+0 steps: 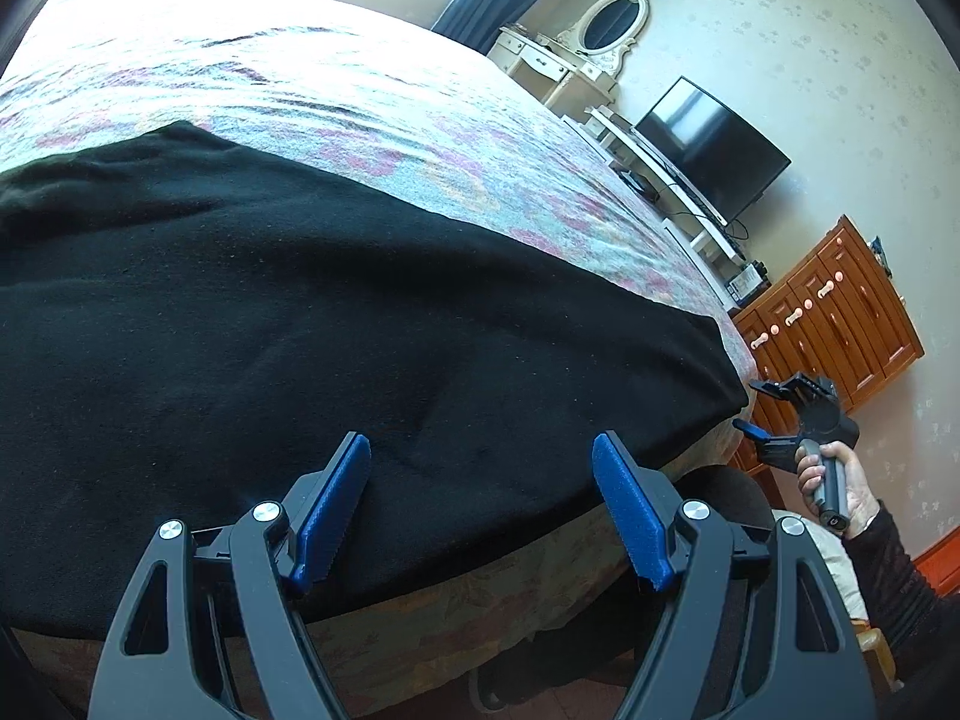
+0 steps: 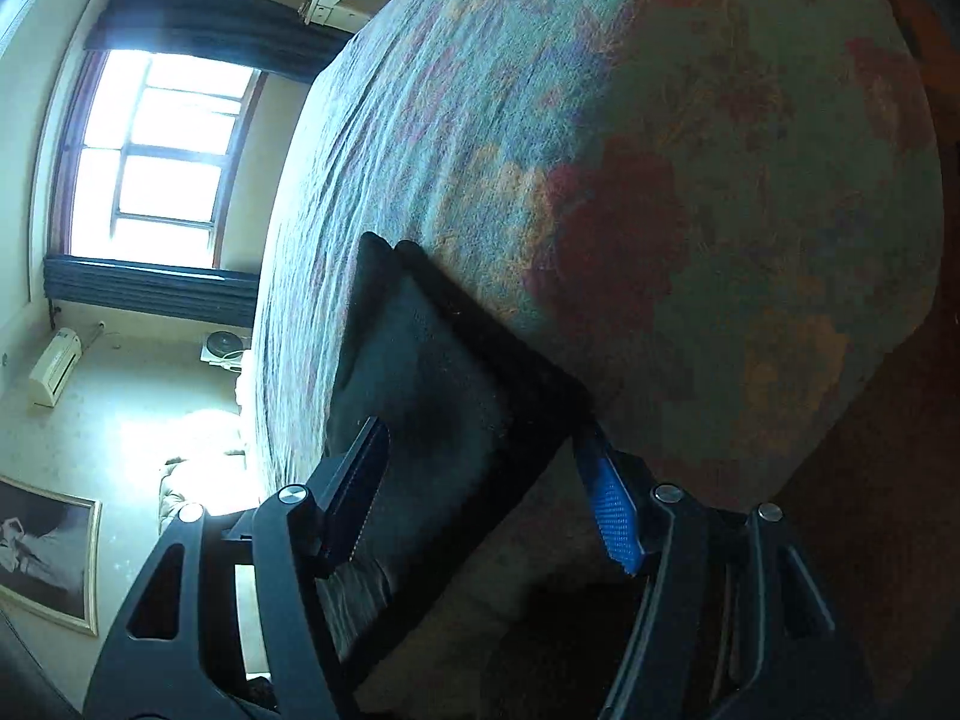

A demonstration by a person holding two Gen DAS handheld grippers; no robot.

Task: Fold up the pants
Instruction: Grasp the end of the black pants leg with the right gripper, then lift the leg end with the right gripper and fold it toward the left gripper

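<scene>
The black pants [image 1: 300,312] lie flat on the bed [image 1: 372,120], near its front edge, on top of a flowery cover in blue, pink and yellow. In the left wrist view the pants make a long dark band. Their long side runs along the bed's edge, from 9 o'clock across to 3 o'clock, and one end stops at the bed's corner near 3 o'clock. The left hand-held gripper [image 1: 480,510] hangs at 6 o'clock over the near edge of the pants. Its two blue pads are wide apart and nothing is between them; they do not press on the cloth. The right hand-held gripper [image 1: 759,414] is at 3 o'clock in that view, just beside the end of the pants, with a hand [image 1: 831,483] in a dark sleeve around its grey handle. In the right wrist view the picture is turned on its side, and the pants [image 2: 432,390] reach from 6 o'clock up toward the middle. The right hand-held gripper [image 2: 480,480] is part way open. The end of the pants sits between its two pads, but the pads do not squeeze it.
</scene>
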